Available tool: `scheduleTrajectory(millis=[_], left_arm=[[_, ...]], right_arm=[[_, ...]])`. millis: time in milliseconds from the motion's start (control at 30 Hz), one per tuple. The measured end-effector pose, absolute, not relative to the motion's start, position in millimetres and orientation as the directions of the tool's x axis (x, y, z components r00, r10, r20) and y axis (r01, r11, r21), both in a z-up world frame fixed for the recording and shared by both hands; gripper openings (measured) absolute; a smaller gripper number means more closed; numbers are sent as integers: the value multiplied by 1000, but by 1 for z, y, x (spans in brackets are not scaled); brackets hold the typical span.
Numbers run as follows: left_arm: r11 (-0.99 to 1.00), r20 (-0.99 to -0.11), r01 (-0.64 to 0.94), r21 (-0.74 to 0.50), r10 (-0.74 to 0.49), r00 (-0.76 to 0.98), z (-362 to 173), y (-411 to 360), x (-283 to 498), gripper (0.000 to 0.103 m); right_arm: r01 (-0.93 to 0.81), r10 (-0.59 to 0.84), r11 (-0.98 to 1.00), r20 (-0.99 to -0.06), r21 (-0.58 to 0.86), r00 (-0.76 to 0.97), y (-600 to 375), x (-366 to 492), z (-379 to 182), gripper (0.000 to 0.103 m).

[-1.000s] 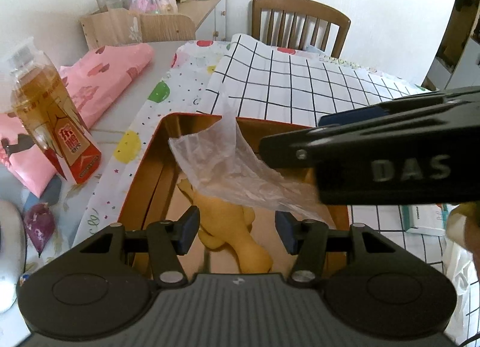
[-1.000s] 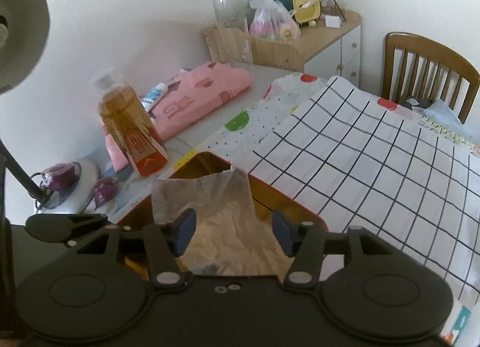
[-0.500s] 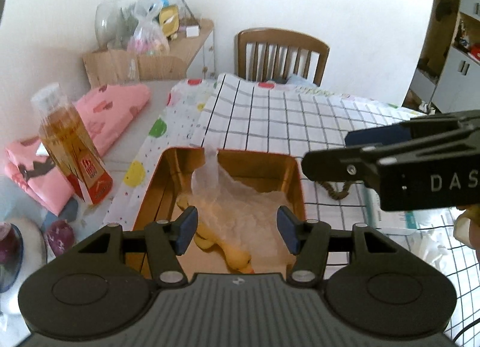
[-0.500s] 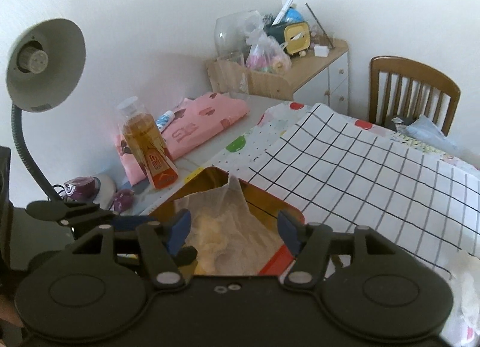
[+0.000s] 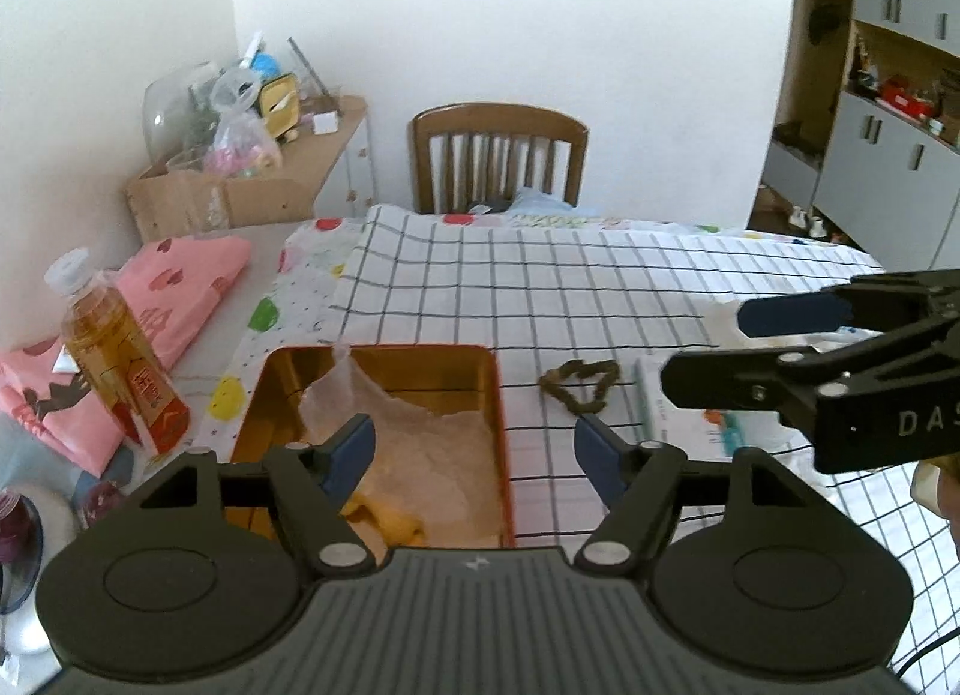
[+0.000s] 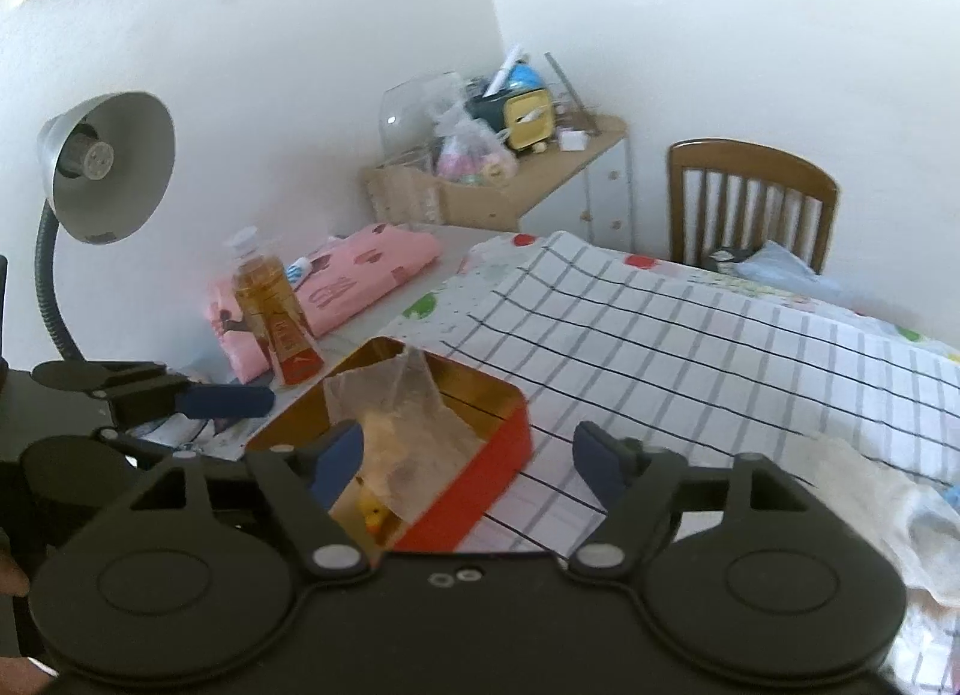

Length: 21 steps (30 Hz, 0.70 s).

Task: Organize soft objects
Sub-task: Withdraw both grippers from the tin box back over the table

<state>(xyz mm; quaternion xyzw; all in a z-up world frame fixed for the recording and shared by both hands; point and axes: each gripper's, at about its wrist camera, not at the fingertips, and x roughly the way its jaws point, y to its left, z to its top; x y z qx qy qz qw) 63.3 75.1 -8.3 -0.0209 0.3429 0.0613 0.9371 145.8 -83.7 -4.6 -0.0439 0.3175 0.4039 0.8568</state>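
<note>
We had just let go of the clear plastic bag (image 5: pixel 414 431), and it lay crumpled inside the orange tin (image 5: pixel 503 443), draped over a yellow soft toy (image 5: pixel 390 521) at the near end. A second earlier our right gripper (image 6: pixel 468 458) had been holding that bag above the tin; now both tools had pulled up and back, so the whole tin showed in each view. The left gripper (image 5: pixel 474 452) had just been opening its jaws, and they stood wide apart with nothing between them. The right gripper's jaws had been opening as well and were likewise spread and empty, well clear of the bag. We judged that this item was stowed and that both hands were free for the next one. On the checked cloth (image 5: pixel 600 287) just right of the tin lay a brown scrunchie (image 5: pixel 579 386), still out, and we took it for a likely next pick. The tea bottle (image 5: pixel 120 371) stood untouched beside the tin.
</note>
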Motion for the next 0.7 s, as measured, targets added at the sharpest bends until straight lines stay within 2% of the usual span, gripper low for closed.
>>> scheduleTrajectory(millis=[67, 200, 433, 700], left_arm=[[994, -639, -110, 6, 89, 764, -7, 68, 62, 74], [997, -627, -73, 12, 64, 776, -6, 54, 62, 83], [999, -622, -2, -35, -20, 783, -10, 32, 64, 85], [996, -637, 78, -40, -86, 766, -26, -1, 72, 90]], right_arm=[[-707, 652, 686, -574, 171, 495, -97, 141, -4, 81], [-676, 624, 722, -564, 150, 541, -123, 133, -5, 87], [-587, 552, 797, -563, 139, 616, -174, 123, -14, 99], [-477, 458, 868, -596, 140, 659, -229, 117, -35, 100]])
